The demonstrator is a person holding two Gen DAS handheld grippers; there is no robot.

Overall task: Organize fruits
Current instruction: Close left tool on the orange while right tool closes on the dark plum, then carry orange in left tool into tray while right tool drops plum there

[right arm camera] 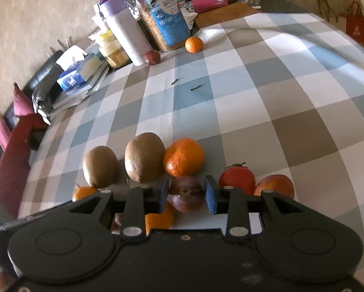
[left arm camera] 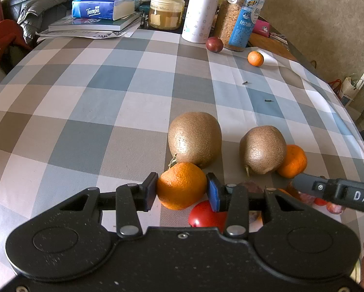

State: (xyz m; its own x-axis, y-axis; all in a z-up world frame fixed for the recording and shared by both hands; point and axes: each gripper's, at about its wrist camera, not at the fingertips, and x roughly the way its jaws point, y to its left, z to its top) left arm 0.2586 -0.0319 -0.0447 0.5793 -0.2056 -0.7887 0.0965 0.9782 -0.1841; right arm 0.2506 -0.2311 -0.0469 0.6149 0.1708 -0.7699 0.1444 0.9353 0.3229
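My left gripper (left arm camera: 182,188) is shut on an orange mandarin (left arm camera: 181,185), low over the checked tablecloth. Two brown kiwis (left arm camera: 194,139) (left arm camera: 262,149) stand just beyond it, with another mandarin (left arm camera: 292,161) behind the right kiwi. A red persimmon (left arm camera: 205,215) lies under the left gripper's right finger. My right gripper (right arm camera: 186,193) has its pads around a purple plum (right arm camera: 186,194); the left pad touches it and a small gap shows at the right pad. Beside it lie a mandarin (right arm camera: 184,157), a persimmon (right arm camera: 237,178), a reddish fruit (right arm camera: 275,185) and two kiwis (right arm camera: 144,157) (right arm camera: 100,166).
At the far edge a small mandarin (left arm camera: 255,58) and a dark plum (left arm camera: 214,44) lie by a white bottle (left arm camera: 201,9), a cereal jar (left arm camera: 240,14), a honey jar (left arm camera: 167,8) and a tissue box on books (left arm camera: 101,7). Two small dark bits (left arm camera: 268,100) lie mid-table.
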